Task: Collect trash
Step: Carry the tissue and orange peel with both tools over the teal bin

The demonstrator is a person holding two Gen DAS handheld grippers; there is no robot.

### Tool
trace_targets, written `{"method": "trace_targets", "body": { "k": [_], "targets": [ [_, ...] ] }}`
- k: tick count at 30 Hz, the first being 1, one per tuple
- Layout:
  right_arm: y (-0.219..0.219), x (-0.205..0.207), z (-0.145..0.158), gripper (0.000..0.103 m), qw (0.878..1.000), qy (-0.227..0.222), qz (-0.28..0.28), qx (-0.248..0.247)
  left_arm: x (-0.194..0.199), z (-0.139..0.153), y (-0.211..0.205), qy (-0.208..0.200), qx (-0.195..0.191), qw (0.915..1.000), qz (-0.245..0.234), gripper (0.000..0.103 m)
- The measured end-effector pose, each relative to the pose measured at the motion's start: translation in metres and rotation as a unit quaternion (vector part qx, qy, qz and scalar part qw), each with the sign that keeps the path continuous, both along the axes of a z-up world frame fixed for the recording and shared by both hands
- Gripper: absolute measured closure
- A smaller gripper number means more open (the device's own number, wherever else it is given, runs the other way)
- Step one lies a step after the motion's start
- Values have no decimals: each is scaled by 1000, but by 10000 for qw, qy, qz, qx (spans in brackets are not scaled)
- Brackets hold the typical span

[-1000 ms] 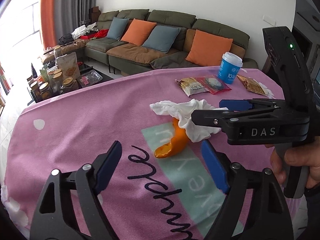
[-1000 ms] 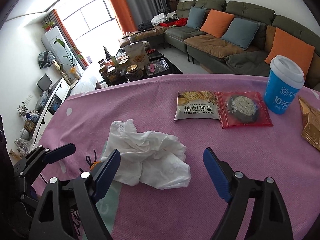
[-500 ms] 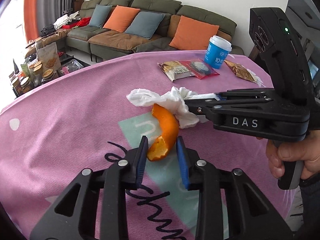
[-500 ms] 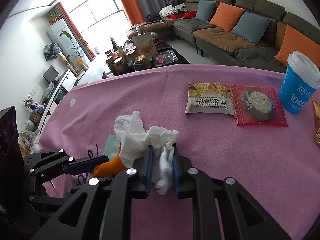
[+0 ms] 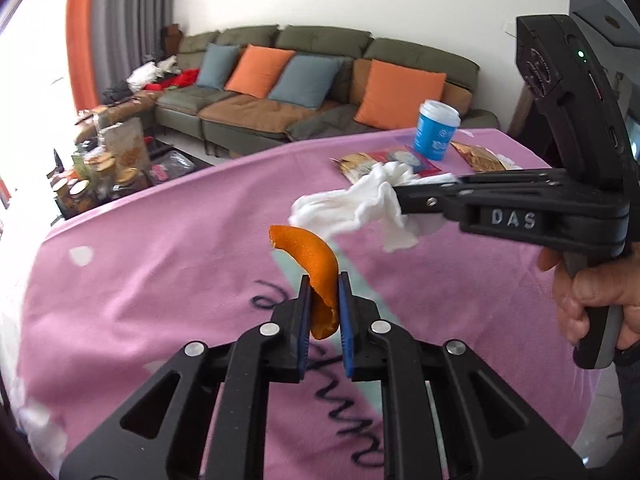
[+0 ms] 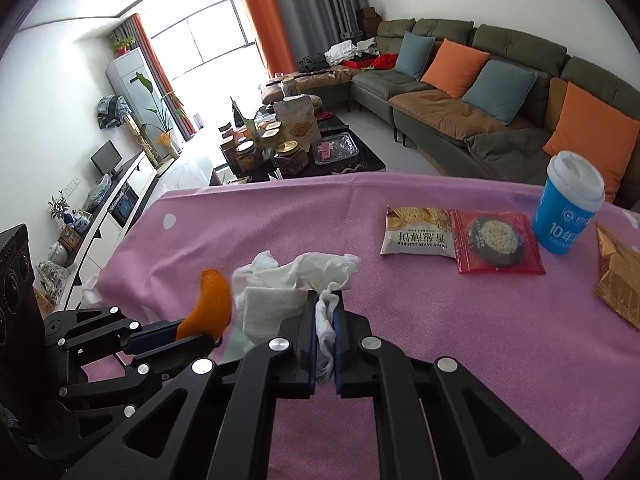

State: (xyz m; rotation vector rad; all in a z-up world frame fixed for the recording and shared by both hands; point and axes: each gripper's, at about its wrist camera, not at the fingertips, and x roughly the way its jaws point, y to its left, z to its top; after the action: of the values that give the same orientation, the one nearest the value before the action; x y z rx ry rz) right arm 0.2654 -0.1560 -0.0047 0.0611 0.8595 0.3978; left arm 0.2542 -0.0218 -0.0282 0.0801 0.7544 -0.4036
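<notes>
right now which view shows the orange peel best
The left wrist view: the orange peel sits centred and sharp, clamped in the left hand-held gripper. The right wrist view shows it only blurred at the left edge, its lower end hidden behind the pads.

I see a table covered by a pink cloth (image 6: 400, 320), which fills the lower half of my right wrist view. On it, at the right of the frame, lie a cracker packet (image 6: 418, 232), touching it a red snack packet (image 6: 496, 242), then a blue cup with white lid (image 6: 568, 208) standing upright, and a gold packet (image 6: 620, 276) at the edge.
</notes>
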Motion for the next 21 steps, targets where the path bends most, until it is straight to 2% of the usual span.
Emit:
{"method": "trace_targets", "body": {
  "k": [6, 12, 21],
  "targets": [
    [20, -24, 21, 98, 9991, -353, 134, -172, -45, 23, 42, -436, -90, 9973, 579, 90],
    [51, -56, 36, 98, 9964, -679, 396, -321, -88, 49, 87, -822, -155, 9906, 1080, 90],
    [115, -98, 54, 98, 9898, -943, 1055, -193, -146, 80, 142, -1253, -68, 9790, 1605, 90]
  ]
}}
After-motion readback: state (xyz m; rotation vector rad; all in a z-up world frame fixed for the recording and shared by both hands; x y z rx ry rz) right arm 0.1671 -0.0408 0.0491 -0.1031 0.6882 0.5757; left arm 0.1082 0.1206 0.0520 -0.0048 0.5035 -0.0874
